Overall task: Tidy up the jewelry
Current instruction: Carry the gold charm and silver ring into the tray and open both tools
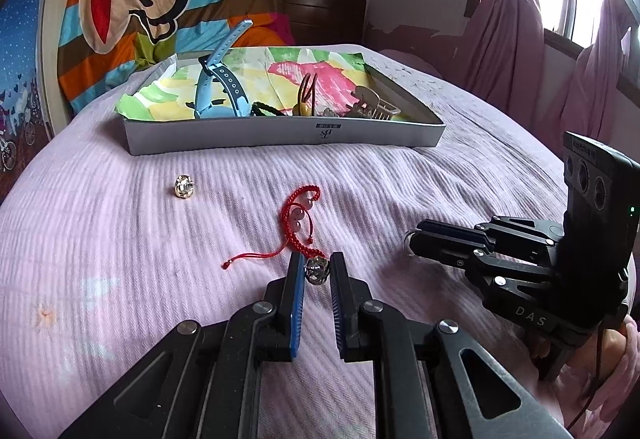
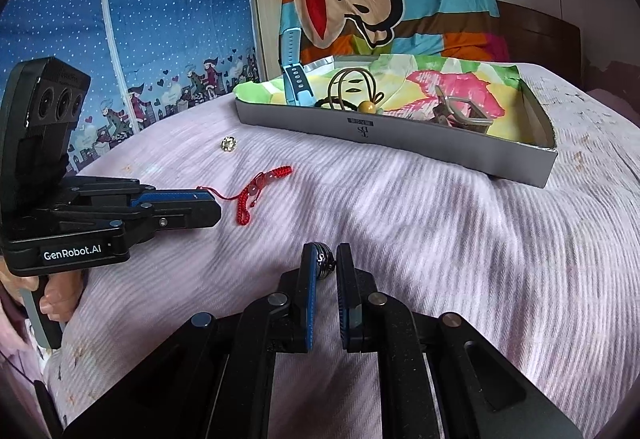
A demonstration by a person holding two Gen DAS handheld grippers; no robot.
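On the pink bedspread (image 1: 120, 239), the left gripper (image 1: 317, 271) pinches a small sparkly ornament (image 1: 317, 270) beside the red cord bracelet (image 1: 298, 223), and the right gripper (image 2: 324, 263) pinches a dark round trinket (image 2: 323, 262) (too small to identify). A second sparkly ornament (image 1: 184, 185) lies loose near the grey box (image 1: 280, 137) at the bed's far edge, which holds a blue watch strap (image 1: 218, 87) and hair accessories.

1. A red braided bracelet (image 1: 298, 217) with pale pink beads lies curled on the pink bedspread.
2. A round crystal earring (image 1: 184, 186) lies apart, left of it.
3. A matching crystal piece (image 1: 317, 268) sits between the left tongs.
4. A dark round ring (image 2: 325, 262) sits between the right tongs.
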